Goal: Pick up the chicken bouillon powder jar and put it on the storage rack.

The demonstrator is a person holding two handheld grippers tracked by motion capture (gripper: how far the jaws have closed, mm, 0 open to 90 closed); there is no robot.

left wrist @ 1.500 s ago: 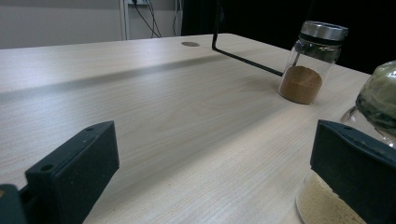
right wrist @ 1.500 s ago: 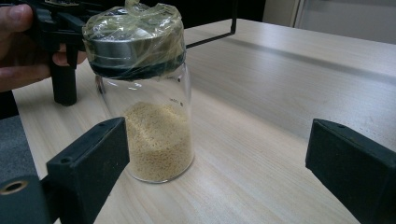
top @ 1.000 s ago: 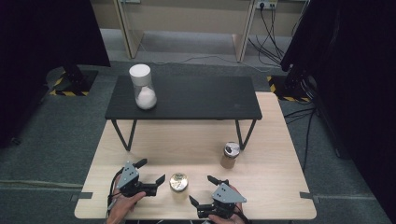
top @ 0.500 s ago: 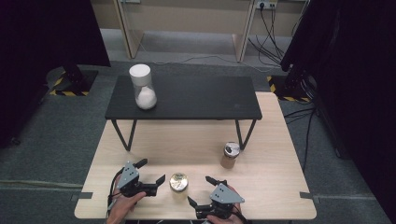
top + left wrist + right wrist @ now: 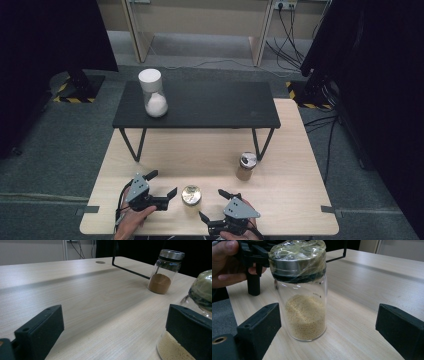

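clear glass jar, pale yellow grains, perhaps plastic film over metal lid

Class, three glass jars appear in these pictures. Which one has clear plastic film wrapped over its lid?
The glass jar of pale yellow grains, standing on the wooden table between the two grippers. The brown-powder jar shows a bare metal lid; the white-powder jar has a white cap.

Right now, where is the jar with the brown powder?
In the high view, the brown-powder jar stands on the light wooden table, right of centre, beside the black bench's right leg, beyond the right hand-held gripper.
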